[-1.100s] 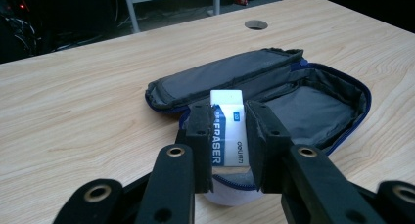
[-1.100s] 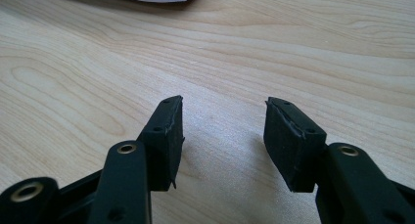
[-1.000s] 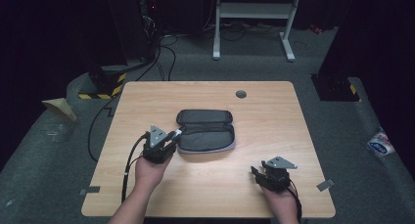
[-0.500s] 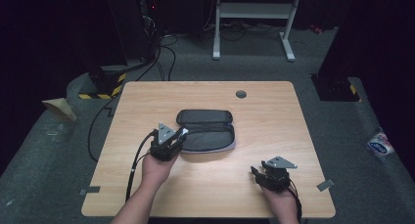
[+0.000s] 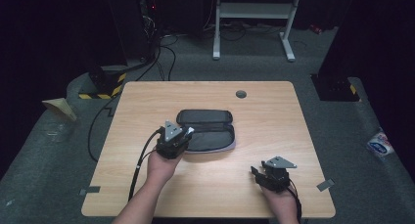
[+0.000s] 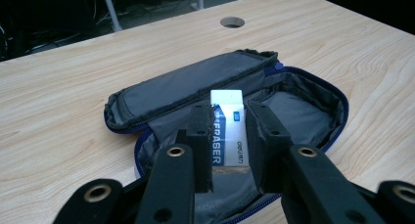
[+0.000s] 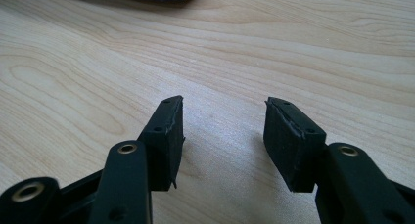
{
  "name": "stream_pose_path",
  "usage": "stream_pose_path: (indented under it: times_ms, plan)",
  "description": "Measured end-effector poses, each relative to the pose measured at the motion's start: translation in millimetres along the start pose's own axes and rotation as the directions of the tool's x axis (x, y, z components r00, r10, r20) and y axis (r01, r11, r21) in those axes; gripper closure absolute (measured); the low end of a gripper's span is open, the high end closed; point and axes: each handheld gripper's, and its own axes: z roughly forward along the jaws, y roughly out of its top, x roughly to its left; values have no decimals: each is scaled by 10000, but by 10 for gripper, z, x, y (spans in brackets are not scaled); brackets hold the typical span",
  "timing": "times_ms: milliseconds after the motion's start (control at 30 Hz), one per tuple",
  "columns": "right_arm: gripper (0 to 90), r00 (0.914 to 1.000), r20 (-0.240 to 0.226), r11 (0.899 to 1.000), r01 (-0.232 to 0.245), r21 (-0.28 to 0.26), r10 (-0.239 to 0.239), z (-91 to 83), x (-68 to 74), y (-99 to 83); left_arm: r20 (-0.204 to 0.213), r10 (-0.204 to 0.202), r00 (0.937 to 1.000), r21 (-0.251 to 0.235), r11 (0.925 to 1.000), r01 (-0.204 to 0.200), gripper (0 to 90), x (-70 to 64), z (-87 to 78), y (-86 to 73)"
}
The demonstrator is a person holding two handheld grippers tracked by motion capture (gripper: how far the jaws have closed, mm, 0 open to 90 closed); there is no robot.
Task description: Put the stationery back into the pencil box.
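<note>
Work in hand: you are putting a white rectangular eraser with a blue printed sleeve (image 6: 227, 126) into the dark grey fabric pencil case with blue zip edging (image 6: 303, 106), which is lying unzipped and folded open in the middle of the light wooden tabletop (image 5: 274, 116).

Left tool: your left tool (image 5: 182, 135) is pinching the eraser between its two black pads, standing it on end, and you are holding it over the near left part of the open case.

Eraser position: in the left gripper view it is sitting above the grey lining of the lower half; whether its bottom end is touching the lining I cannot tell.

Right tool: your right tool (image 7: 222, 131) is resting low over bare wood near the front right of the tabletop, well apart from the case, its jaws spread with nothing between them.

Done so far: the case is already open and the eraser is already lifted and brought to the opening.

Left to do: judging from this, you are past the halfway mark; what remains is lowering the eraser onto the lining, letting go, drawing the left tool clear, and probably zipping the case.
</note>
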Motion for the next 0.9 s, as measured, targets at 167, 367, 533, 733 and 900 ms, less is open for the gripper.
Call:
stream_pose_path:
  times_ms: [167,367,533,733,900]
  plan:
    - [490,10000,-8,10000,1,-13,-1,0,0,-1,-35,43,10000,152,9999,-43,729,-10,47,-9]
    - [490,10000,-31,10000,-67,-1,67,-3,-1,-1,-186,42,9998,488,9988,-33,729,21,103,-33]
    - [491,10000,-43,10000,4,10,-4,4,-6,1,-288,-9,9996,833,9965,33,729,55,165,-92]
    - [491,10000,-17,10000,-10,-1,10,1,-4,0,-301,-107,9995,1133,9935,141,729,86,273,-143]
    - [490,10000,3,10000,-8,24,8,2,0,1,-395,-90,9992,1482,9888,148,728,111,375,-174]
